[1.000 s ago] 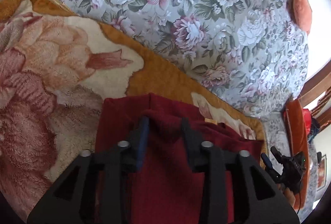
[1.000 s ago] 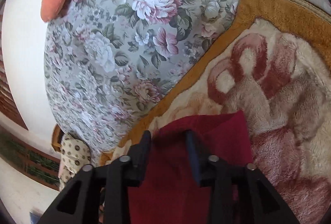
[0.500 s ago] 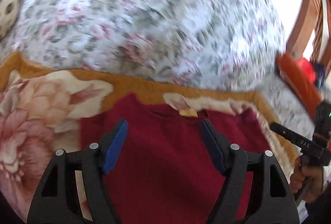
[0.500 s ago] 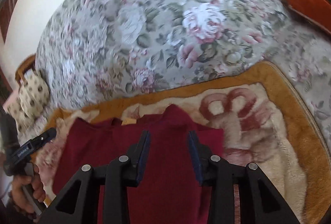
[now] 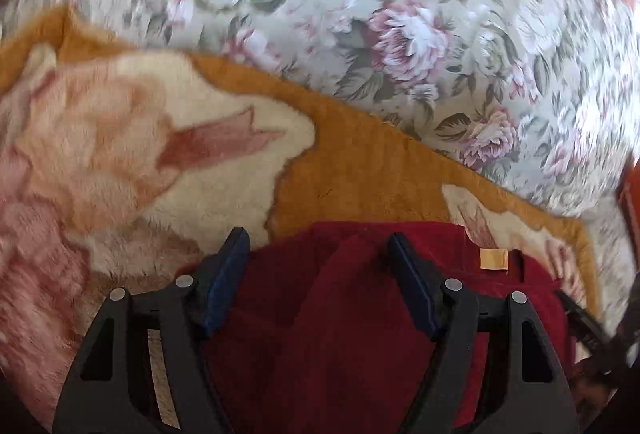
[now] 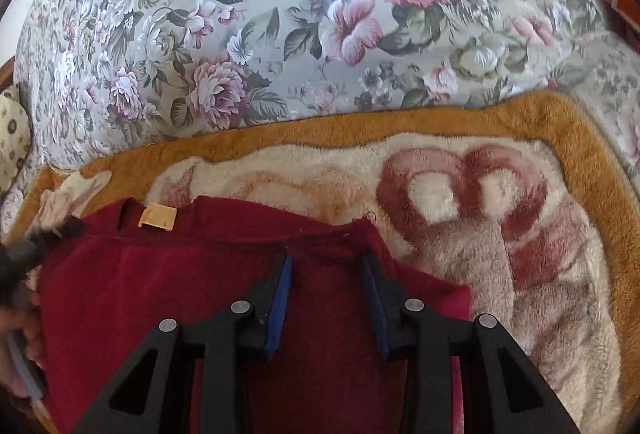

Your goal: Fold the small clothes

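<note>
A dark red fleece garment [image 5: 344,334] lies flat on a plush blanket [image 5: 120,161], with a tan neck label [image 5: 493,258] at its far edge. My left gripper [image 5: 318,248] hovers over the garment's left shoulder, jaws wide apart and empty. In the right wrist view the same garment [image 6: 180,294] and label [image 6: 158,217] show. My right gripper [image 6: 326,262] is over the right shoulder, jaws parted and holding nothing; the cloth lies flat beneath them.
A floral sofa back [image 5: 360,13] rises behind the blanket [image 6: 480,218], which has an orange border. The other gripper and hand show at each view's edge: at the right of the left wrist view [image 5: 588,334] and at the left of the right wrist view [image 6: 20,274].
Both grippers held the garment's far edge a second ago. They have let go and opened, the left one first. The garment now lies flat on the blanket, and both cameras have swung.
</note>
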Action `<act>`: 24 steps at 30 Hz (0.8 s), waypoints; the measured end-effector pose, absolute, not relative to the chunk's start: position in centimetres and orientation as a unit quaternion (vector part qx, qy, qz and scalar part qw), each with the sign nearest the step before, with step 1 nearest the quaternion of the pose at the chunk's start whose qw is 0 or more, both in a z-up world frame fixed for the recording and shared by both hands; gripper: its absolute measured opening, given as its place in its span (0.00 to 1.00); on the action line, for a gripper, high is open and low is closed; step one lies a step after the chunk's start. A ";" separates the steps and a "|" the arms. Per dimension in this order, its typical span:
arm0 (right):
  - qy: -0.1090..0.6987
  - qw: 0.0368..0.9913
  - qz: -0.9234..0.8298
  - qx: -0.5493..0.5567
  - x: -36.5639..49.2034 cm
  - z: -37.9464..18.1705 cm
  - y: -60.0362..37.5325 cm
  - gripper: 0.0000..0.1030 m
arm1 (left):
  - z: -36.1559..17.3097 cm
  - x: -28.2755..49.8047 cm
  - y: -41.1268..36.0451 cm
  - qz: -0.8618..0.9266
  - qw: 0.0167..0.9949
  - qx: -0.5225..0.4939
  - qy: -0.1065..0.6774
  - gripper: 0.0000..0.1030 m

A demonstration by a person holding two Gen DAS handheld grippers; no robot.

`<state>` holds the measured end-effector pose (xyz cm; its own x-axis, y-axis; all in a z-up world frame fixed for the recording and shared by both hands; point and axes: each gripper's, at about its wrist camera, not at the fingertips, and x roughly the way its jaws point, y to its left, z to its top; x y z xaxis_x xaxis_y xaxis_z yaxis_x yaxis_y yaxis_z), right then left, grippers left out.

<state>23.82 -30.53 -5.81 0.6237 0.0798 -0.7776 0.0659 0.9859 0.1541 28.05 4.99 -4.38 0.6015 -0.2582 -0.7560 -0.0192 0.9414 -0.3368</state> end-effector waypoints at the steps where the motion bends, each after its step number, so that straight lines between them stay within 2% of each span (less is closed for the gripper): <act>1: 0.432 0.898 0.001 0.083 23.9 -5.9 -30.5 0.35 | -4.2 28.0 5.0 -0.066 0.883 -0.156 0.437 0.70; 24: 0.420 0.904 -0.009 0.076 24.0 -6.1 -30.2 0.35 | -4.4 28.6 4.3 -0.062 0.885 -0.143 0.439 0.72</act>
<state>24.03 -30.19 -6.08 0.6469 0.0472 -0.7611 0.0801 0.9884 0.1294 28.58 4.30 -4.42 0.6061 -0.2356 -0.7597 -0.0151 0.9516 -0.3071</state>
